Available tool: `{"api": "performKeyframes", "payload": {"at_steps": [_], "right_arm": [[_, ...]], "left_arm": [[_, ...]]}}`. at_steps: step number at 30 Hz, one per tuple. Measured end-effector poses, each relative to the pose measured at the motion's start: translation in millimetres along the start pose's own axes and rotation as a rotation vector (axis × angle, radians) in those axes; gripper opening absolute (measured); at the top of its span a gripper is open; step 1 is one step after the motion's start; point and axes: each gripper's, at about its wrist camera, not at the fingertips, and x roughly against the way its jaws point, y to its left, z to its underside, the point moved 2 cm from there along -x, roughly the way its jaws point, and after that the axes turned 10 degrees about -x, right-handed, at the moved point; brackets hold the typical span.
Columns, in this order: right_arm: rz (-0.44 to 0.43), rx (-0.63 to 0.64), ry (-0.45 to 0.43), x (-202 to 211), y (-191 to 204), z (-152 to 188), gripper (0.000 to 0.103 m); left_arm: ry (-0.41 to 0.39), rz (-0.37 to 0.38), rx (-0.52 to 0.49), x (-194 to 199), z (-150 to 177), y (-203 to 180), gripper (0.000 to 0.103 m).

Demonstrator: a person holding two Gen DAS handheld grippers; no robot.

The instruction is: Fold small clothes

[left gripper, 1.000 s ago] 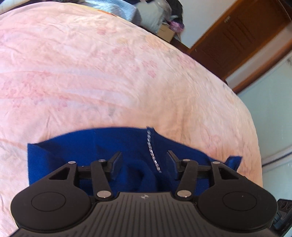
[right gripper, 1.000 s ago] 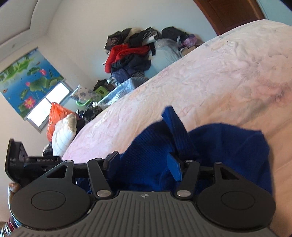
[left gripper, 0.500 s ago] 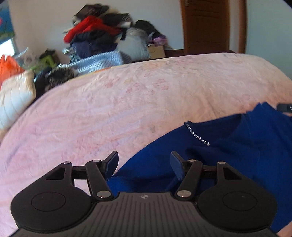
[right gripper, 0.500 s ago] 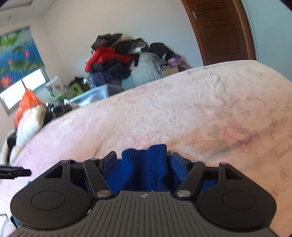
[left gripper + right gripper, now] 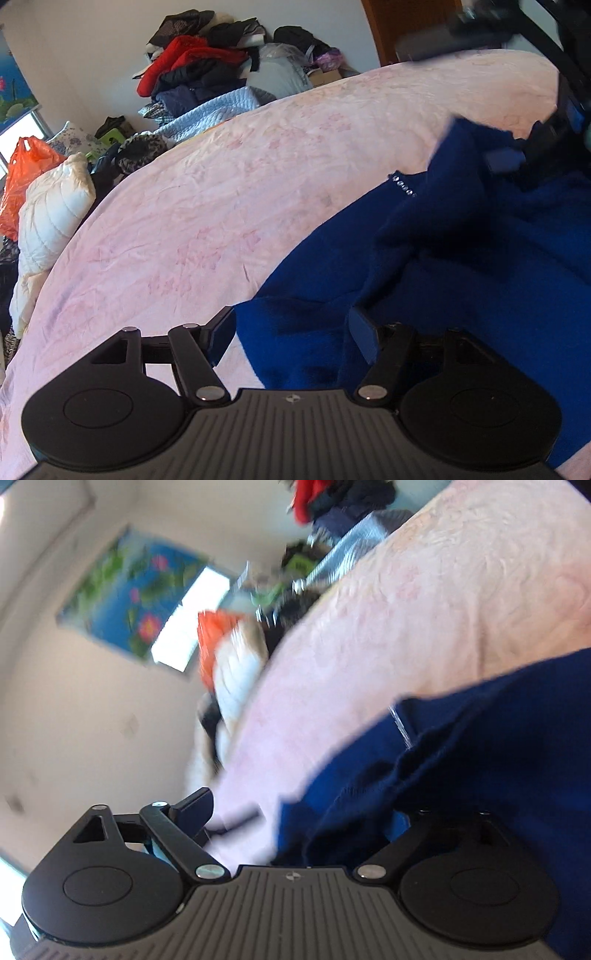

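Blue garment (image 5: 424, 266) lies loose between both grippers' opening fingers (image 5: 364, 338).

A home bedroom. A pink bed sheet (image 5: 221, 206) fills the frame. Upper left: piled clothes (image 5: 207, 62), a pillow (image 5: 51, 210).

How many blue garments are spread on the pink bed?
1. A single blue sweater lies on the pink bedspread, bunched at the near right of the left wrist view; a row of small rhinestones marks its edge. Others may lie outside the frame.
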Motion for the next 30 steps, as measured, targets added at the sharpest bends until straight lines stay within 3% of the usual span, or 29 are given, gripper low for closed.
{"api": "performKeyframes", "payload": {"at_steps": [2, 5, 7, 11, 14, 17, 20, 22, 25, 26, 27, 29, 30], "right_arm": [[-0.030, -0.025, -0.106, 1.4, 0.6, -8.6, 0.098], [-0.026, 0.026, -0.107, 10.2, 7.1, -7.8, 0.099], [0.036, 0.103, -0.113, 23.8, 12.7, -1.4, 0.098], [0.262, 0.235, -0.191, 69.2, 9.8, -2.8, 0.099], [0.441, 0.297, -0.323, 120.9, 1.9, -9.3, 0.098], [0.614, 0.373, -0.439, 169.9, -6.8, -14.8, 0.096], [0.635, 0.374, -0.351, 186.3, -20.1, -17.7, 0.088], [0.651, 0.395, -0.277, 171.2, -29.3, -16.2, 0.087], [0.693, 0.418, -0.215, 147.0, -39.8, -16.1, 0.073], [0.712, 0.439, -0.205, 139.4, -39.1, -15.4, 0.060], [0.743, 0.462, -0.212, 136.5, -38.3, -13.2, 0.040], [0.761, 0.453, -0.260, 144.9, -35.2, -13.4, 0.007], [0.748, 0.441, -0.303, 153.4, -32.9, -13.8, 0.007]], "left_arm": [[-0.003, -0.021, 0.008, 3.8, 3.6, 2.8, 0.068], [-0.021, -0.032, 0.024, 11.9, 4.5, 9.6, 0.068], [-0.041, -0.021, 0.041, 15.4, 1.6, 12.5, 0.068], [-0.048, 0.030, 0.036, 13.7, -3.4, 4.5, 0.069], [-0.035, 0.032, 0.024, 9.8, 3.0, -2.2, 0.069], [-0.065, 0.112, 0.070, 16.0, 13.9, 2.7, 0.069], [-0.068, 0.213, 0.123, 20.3, 24.4, 8.5, 0.068], [-0.079, 0.252, 0.140, 24.1, 29.6, 9.5, 0.068], [-0.087, 0.261, 0.148, 27.9, 33.3, 8.0, 0.068], [-0.086, 0.258, 0.150, 28.7, 34.0, 7.6, 0.068], [-0.084, 0.258, 0.152, 29.3, 34.5, 7.8, 0.068], [-0.080, 0.264, 0.157, 31.3, 36.7, 9.1, 0.068], [-0.083, 0.270, 0.160, 32.4, 38.4, 9.9, 0.068]]}}
